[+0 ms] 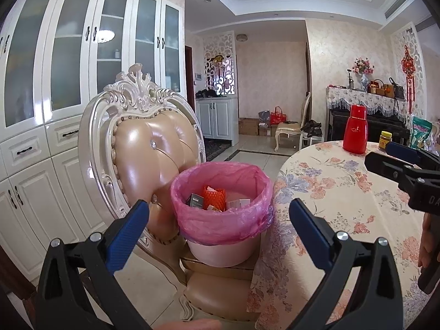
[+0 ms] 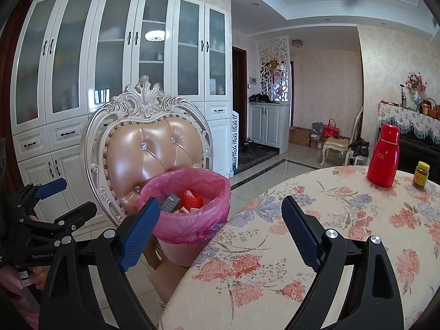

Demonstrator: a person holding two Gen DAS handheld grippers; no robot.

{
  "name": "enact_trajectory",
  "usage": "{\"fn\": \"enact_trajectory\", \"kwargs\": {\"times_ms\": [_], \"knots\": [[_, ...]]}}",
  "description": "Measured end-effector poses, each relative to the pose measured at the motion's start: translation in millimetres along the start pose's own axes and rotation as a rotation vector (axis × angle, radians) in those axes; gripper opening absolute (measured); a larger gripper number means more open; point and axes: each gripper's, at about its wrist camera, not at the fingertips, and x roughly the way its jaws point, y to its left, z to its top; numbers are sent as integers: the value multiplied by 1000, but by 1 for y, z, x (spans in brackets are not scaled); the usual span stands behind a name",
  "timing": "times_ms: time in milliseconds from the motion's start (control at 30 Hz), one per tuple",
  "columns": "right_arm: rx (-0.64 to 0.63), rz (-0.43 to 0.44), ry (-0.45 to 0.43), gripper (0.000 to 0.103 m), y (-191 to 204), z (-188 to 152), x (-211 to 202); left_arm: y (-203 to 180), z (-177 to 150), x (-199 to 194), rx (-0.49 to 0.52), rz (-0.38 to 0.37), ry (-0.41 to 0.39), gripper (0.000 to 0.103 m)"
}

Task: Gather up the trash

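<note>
Both grippers are empty with jaws spread wide: left gripper [image 1: 218, 221], right gripper [image 2: 220, 229]. One bin [image 1: 222, 250], lined with one thin pink bag [image 1: 220, 225], stands on one chair [image 1: 154, 148] beside the table [image 2: 316, 220]. Inside lie one orange foam net [image 1: 214, 195], one dark box [image 1: 195, 200] and some small cartons, count unclear. All appear light. The bag is soft and probably slippery; grip its gathered rim.

A red thermos [image 2: 383, 156] and a yellow-lidded jar [image 2: 421, 175] are parked near each other on the floral tablecloth [image 2: 275, 247], with a fancy padded chair [image 2: 145, 148] pulled up beside it.
</note>
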Motion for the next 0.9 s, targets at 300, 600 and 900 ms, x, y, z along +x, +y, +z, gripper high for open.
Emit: {"fn": "enact_trajectory", "kwargs": {"times_ms": [300,600,900], "knots": [[-2,1,-4,85,1,1,-1,1,0,-1,4,3,-5,99],[-7,1,0,85,3,1,-2,2,-2,6,-10,-3,32,99],[-12,2,10,85,5,0,0,3,-5,10,-11,-4,44,99]]}}
